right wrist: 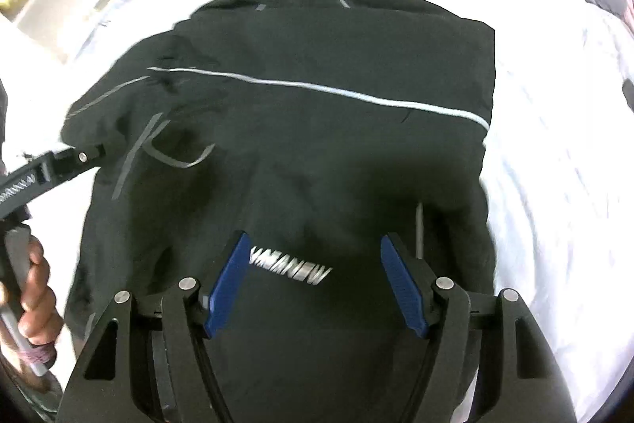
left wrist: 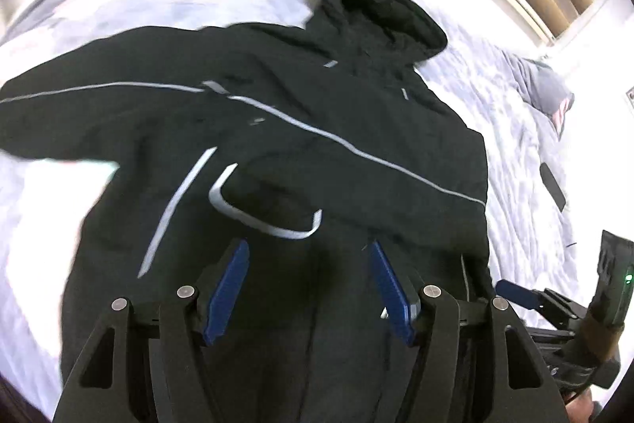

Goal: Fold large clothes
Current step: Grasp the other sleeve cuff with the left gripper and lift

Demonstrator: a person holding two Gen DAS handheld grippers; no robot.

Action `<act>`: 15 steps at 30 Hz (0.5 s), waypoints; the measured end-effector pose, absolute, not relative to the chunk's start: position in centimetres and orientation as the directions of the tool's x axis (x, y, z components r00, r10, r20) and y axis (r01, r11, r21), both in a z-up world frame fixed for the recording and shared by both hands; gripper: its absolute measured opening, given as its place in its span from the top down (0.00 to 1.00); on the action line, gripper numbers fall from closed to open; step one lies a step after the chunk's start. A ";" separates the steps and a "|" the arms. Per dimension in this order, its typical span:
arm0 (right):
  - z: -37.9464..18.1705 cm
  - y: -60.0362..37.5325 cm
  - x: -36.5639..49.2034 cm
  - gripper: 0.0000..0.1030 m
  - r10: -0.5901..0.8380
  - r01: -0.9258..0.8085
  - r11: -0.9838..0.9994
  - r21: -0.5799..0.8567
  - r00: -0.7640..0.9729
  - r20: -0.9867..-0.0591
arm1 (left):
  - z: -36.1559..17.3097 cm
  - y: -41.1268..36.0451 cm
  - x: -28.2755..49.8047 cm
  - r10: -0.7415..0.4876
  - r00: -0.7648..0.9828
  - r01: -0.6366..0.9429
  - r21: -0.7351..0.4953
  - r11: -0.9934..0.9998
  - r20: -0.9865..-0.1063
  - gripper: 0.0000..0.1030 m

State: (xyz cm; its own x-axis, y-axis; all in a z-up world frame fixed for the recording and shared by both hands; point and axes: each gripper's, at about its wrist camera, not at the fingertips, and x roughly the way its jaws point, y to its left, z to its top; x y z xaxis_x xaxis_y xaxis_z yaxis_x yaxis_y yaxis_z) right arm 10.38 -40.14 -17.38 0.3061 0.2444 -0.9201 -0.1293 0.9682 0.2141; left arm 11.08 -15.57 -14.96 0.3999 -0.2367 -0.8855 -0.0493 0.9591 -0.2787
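Jacket part-folded, bottom fold still to come

Folding looks underway but unfinished. The jacket lies back-up across the bed, hood at the far end, hem nearest. Its right sleeve seems to be folded in over the back, giving a straight right edge; the left sleeve still juts out left. Folding that in and doubling the body remain, I judge. It is black, padded, with grey piping and a small white logo. Left gripper and right gripper hover above the hem, jaws apart and empty.
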 end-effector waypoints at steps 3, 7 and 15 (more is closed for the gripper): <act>-16.1 -38.5 8.7 0.30 0.242 -0.142 0.968 0.205 0.328 -0.913 | -13.8 -12.0 8.9 -0.213 0.418 -0.096 -0.276 0.956 -0.883 0.37; -13.9 -36.4 6.8 0.30 0.248 -0.126 0.968 0.216 0.369 -0.896 | -12.1 -6.0 7.3 -0.189 0.455 -0.157 -0.288 0.945 -0.870 0.37; -13.5 -27.4 6.4 0.30 0.275 -0.086 0.961 0.262 0.371 -0.887 | -10.2 10.2 6.7 -0.119 0.501 -0.294 -0.298 0.908 -0.857 0.36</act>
